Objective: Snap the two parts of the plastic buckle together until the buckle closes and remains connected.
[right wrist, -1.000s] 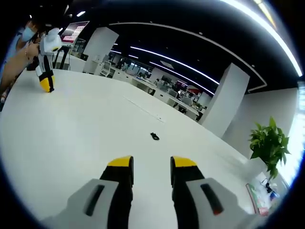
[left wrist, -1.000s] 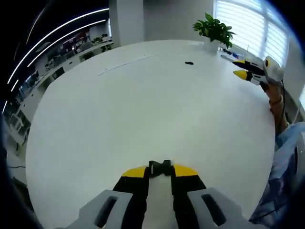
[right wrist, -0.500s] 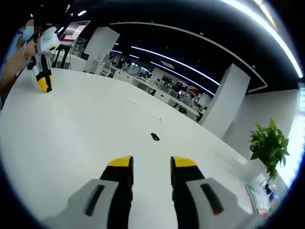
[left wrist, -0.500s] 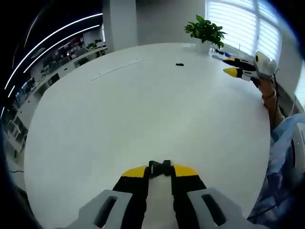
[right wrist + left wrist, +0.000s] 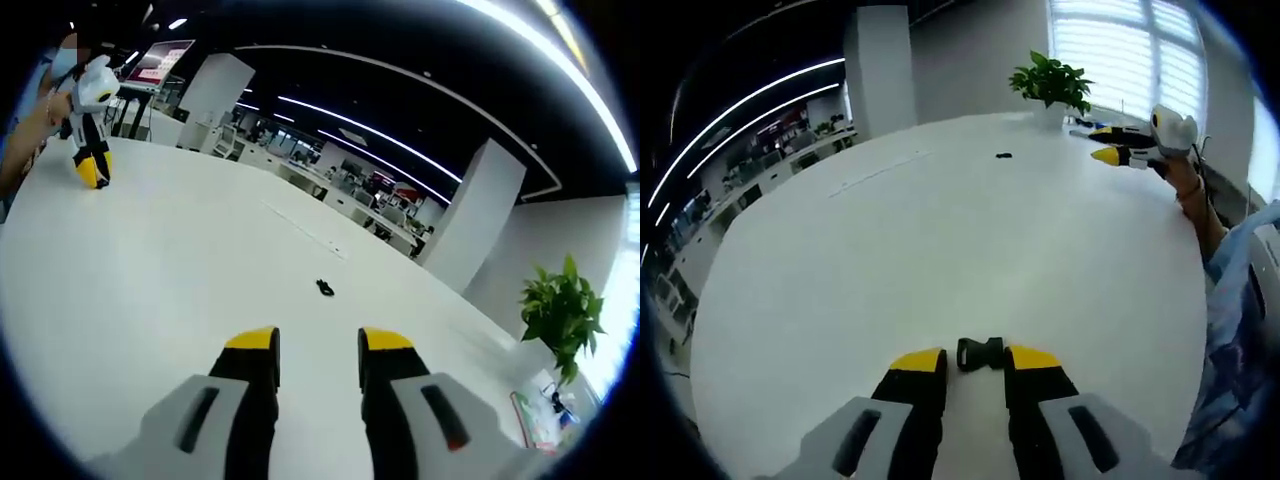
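Potted plant [image 5: 1051,80] — beyond far buckle piece [image 5: 1003,156]

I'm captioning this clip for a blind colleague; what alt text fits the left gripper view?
A black buckle piece lies on a white table just beyond the open left gripper. Far across the table sits another small black piece, with the right gripper and a potted plant beyond.

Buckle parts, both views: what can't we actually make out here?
- Far buckle part, right gripper view, also in the left gripper view: too small to tell its shape or which half it is.
- Near buckle part, left gripper view: lies just beyond the left gripper; its near edge sits between the jaw tips, contact unclear.
- Potted plant, right gripper view: pot lost near the edge.
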`<state>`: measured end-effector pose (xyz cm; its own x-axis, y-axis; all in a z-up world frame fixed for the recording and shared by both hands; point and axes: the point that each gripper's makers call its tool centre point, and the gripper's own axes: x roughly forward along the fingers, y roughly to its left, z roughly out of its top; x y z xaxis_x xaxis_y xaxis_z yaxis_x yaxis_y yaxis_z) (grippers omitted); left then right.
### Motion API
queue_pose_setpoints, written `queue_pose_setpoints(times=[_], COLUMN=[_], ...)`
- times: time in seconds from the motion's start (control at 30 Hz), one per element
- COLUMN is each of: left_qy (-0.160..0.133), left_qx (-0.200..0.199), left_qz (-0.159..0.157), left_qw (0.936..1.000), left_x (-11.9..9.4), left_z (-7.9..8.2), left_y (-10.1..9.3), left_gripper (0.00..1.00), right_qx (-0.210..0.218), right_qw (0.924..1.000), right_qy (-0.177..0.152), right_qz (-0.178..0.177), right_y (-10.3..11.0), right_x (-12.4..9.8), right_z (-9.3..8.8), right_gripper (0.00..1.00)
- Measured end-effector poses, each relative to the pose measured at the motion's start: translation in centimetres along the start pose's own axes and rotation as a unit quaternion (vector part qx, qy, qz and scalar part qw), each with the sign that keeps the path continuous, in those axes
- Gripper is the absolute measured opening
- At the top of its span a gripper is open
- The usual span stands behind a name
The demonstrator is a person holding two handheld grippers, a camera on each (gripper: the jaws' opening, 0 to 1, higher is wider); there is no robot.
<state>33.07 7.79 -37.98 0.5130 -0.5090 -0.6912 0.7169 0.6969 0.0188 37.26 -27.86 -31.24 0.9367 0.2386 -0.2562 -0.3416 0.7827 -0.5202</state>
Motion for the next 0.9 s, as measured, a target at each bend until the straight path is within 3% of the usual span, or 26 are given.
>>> queue_pose_setpoints(times=[0.4,0.9], left_qy=[-0.019,-0.047], left_qx=[0.033,0.022], left_qz=[0.011,0.001], left_qw=[0.9992,0.9987], left_x=[-1.0,-1.2], left_z=[-0.3,-0.3], left_y=[-0.1,0.2], left_gripper=[0.23,0.27], right_qx=[-0.004,-0.013], right_qw=[0.9999,0.9995], right_qy=[0.013,0.028], right_qz=[-0.001,-0.003], right_y=[0.1,-0.2], right_x=[0.2,0.3], right_z=[-0.6,-1.2], right_gripper=[0.31,0.31])
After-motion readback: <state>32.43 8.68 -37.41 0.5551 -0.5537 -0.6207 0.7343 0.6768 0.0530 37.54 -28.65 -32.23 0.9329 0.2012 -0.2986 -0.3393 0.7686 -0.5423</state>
